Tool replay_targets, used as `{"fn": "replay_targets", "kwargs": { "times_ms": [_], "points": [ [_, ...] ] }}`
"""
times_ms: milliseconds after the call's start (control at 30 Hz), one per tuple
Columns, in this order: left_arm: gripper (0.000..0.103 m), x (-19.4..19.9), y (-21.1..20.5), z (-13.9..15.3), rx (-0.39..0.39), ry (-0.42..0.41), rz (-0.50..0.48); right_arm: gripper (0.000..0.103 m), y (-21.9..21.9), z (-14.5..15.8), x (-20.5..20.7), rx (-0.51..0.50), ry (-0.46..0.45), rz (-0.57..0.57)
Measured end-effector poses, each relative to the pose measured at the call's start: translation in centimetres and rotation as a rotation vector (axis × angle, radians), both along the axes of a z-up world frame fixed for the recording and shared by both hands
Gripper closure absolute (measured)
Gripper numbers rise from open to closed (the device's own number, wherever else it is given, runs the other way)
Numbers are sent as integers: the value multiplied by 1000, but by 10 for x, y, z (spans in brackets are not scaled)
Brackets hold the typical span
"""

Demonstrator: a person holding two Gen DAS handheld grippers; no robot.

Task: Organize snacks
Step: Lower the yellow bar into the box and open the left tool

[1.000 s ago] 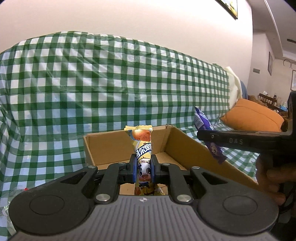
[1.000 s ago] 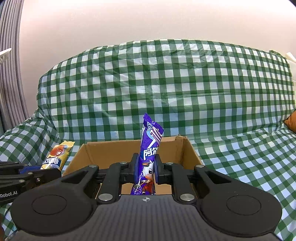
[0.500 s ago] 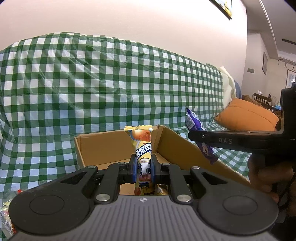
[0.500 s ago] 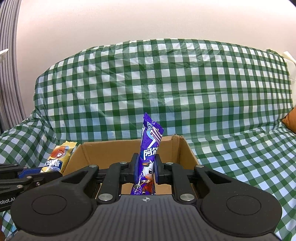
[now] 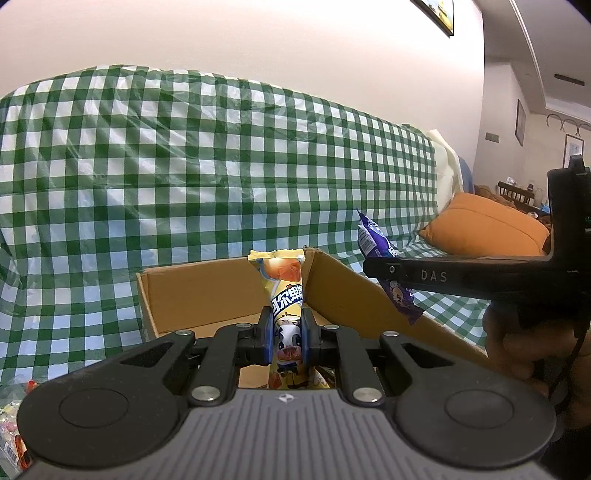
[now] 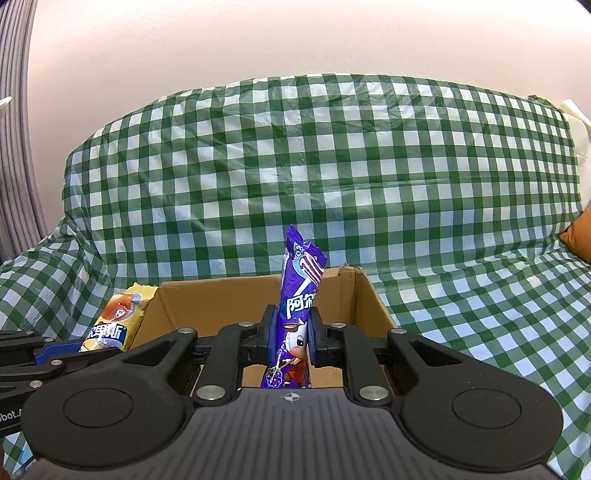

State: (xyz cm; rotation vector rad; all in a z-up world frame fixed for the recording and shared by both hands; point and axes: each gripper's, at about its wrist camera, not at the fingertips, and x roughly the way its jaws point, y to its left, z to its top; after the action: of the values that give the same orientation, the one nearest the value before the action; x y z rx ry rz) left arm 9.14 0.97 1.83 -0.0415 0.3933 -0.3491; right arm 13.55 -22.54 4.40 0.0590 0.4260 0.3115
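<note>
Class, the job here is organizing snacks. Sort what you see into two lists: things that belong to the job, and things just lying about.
Part of the job:
- yellow snack packet, clamped in the left gripper
- purple snack packet, clamped in the right gripper
- cardboard box

Just lying about:
- orange cushion
- green checked cover
- wall picture

Bright, even indoor light; sharp focus, strong fisheye bending at edges.

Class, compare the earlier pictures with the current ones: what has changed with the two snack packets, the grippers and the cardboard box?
Nothing has visibly changed. The left gripper stays shut on the yellow packet, the right gripper on the purple packet, both above the open cardboard box.
</note>
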Motion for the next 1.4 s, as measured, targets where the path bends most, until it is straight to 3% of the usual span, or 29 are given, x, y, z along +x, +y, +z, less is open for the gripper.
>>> {"fn": "replay_targets", "kwargs": {
  "times_ms": [1400],
  "points": [
    [88,4,2,-1,-14,-11,-63,86,-2,-4,5,-15,-7,0]
  ]
}}
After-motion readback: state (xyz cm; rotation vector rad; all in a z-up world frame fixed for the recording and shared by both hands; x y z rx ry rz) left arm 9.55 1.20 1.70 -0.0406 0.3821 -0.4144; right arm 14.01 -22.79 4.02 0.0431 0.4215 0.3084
